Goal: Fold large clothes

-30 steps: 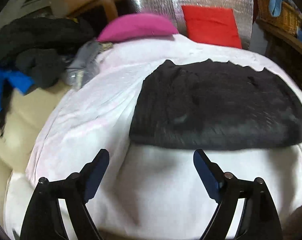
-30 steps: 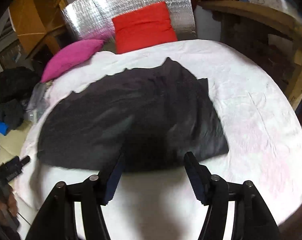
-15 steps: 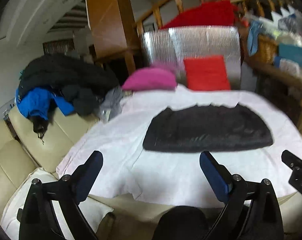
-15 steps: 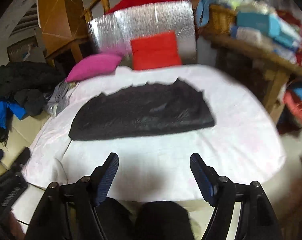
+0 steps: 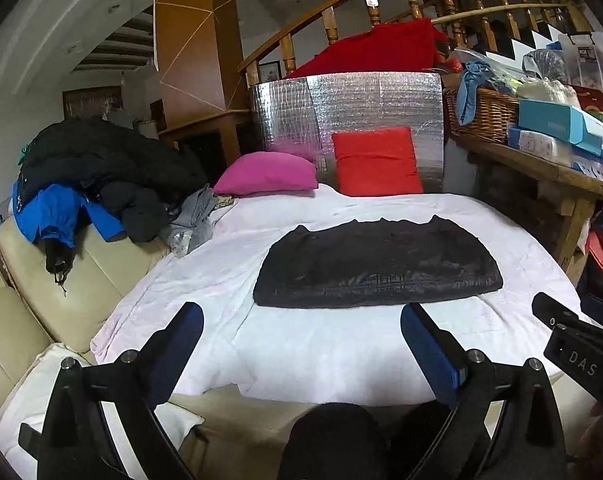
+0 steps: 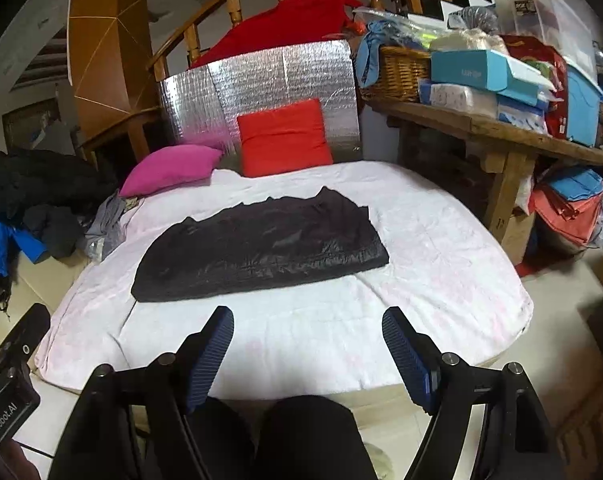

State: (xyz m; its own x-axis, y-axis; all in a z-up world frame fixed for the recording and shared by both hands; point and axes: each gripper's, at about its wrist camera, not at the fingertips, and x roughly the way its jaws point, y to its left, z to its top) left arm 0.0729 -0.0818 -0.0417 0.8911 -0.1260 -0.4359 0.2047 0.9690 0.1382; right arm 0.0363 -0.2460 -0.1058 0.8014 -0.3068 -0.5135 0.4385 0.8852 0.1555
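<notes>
A black garment [image 5: 377,264] [image 6: 261,248] lies folded in a wide flat band across the middle of the white blanket [image 5: 321,352] [image 6: 429,248]. My left gripper [image 5: 301,316] hangs open over the blanket's near edge, well short of the garment, nothing between its blue pads. My right gripper [image 6: 307,318] is likewise back from the garment; its jaws are opening and are empty. Each gripper's body shows at the edge of the other's view: the right one [image 5: 573,344], the left one [image 6: 13,344].
A pink pillow [image 5: 267,174] and a red pillow [image 5: 375,162] lean on a silver foil panel [image 5: 345,108] at the far end. Dark and blue clothes [image 5: 85,184] pile on the beige sofa at left. A cluttered wooden bench [image 6: 497,136] stands right. The person's dark knees [image 6: 313,436] are below.
Both grippers pulled back and rose away from the garment, now looking more level across the room. Both sets of jaws stand wider than a second ago. The garment stays flat.
</notes>
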